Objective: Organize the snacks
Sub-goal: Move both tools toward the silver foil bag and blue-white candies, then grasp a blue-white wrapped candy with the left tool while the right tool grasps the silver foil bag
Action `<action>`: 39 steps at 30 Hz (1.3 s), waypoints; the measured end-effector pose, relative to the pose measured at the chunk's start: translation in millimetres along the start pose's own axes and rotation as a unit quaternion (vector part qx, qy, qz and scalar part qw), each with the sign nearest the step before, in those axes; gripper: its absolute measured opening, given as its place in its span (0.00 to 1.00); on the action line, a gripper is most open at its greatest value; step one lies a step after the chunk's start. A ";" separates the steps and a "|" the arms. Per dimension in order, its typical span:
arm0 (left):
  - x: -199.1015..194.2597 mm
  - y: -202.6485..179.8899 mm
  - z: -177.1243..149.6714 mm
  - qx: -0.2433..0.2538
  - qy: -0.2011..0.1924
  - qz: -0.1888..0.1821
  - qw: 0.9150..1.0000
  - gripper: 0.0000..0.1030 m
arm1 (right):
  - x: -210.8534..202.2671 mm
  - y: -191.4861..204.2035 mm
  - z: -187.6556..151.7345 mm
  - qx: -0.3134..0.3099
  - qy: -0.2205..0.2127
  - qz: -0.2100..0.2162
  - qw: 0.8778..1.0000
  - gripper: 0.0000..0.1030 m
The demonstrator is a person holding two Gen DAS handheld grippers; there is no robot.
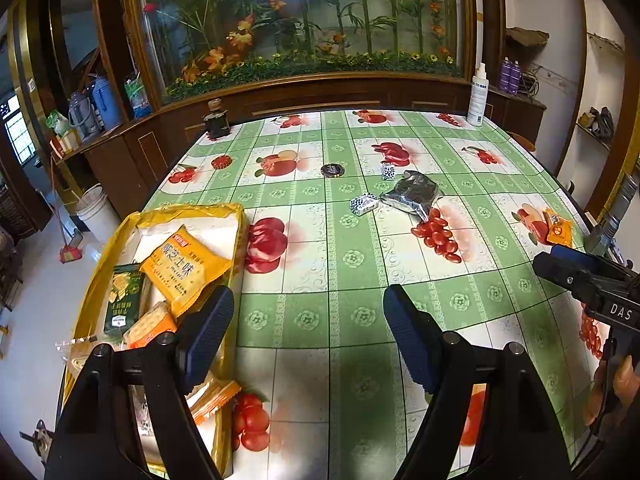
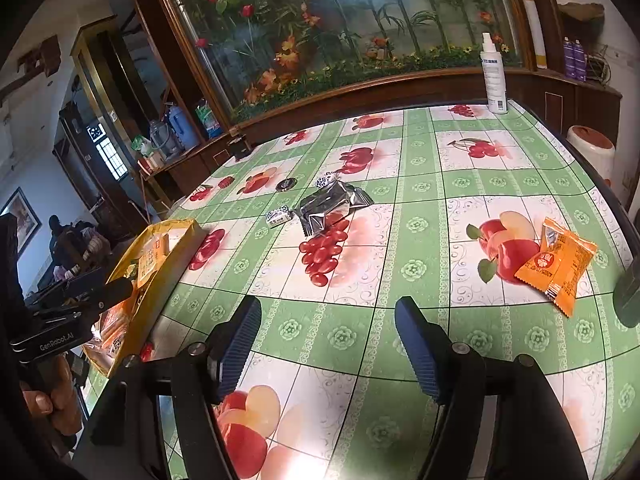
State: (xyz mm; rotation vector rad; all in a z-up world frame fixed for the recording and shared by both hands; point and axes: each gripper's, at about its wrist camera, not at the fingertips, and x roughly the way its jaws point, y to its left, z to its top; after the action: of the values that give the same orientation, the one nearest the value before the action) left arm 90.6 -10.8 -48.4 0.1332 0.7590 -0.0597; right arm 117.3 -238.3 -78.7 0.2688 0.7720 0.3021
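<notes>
Both tools empty, jaws wide: left tool (image 1: 308,336) beside yellow tray (image 1: 236,216) of packed snacks, right tool (image 2: 328,344) over bare desk (image 2: 360,320). Orange packet (image 2: 558,266) near right edge: light, crinkly, prob slippery; pinch at sealed end. Farther: silver foil pouch (image 2: 332,204), soft. Writing: "DAS", "GenRobot.AI".

Your right gripper (image 2: 328,344) hangs with jaws apart and empty over the table (image 2: 420,188); orange packet (image 2: 558,264) lies to its right, silver bag (image 2: 330,204) ahead, yellow box (image 2: 160,268) left.
</notes>
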 end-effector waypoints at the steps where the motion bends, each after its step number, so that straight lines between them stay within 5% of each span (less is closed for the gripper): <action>1: 1.5 -1.9 1.9 0.002 -0.001 0.000 1.000 0.75 | 1.3 -0.3 1.3 -0.001 0.000 0.000 1.000 0.73; 11: 36.7 -13.7 17.2 0.012 0.026 -0.007 1.000 0.75 | 31.3 1.1 24.8 -0.031 0.015 0.000 0.999 0.82; 22: 106.5 -11.5 42.9 -0.011 0.089 -0.036 0.995 0.75 | 111.6 16.5 69.1 -0.109 0.060 0.017 0.992 0.85; 30: 139.7 -17.8 59.1 0.025 0.102 -0.035 0.994 0.75 | 157.3 26.4 94.1 -0.188 0.086 0.021 0.978 0.88; 37: 163.1 -28.4 69.6 0.057 0.109 -0.028 0.992 0.75 | 192.8 17.8 99.1 -0.200 0.116 0.020 0.973 0.88; 39: 169.3 -30.8 71.4 0.062 0.109 -0.026 0.992 0.75 | 198.8 14.8 97.5 -0.196 0.125 0.016 0.972 0.81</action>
State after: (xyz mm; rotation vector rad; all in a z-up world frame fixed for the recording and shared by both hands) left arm 258.9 -52.4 -116.9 0.2416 0.9781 -0.1443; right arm 319.3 -164.8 -133.8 -0.1343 0.9363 0.5167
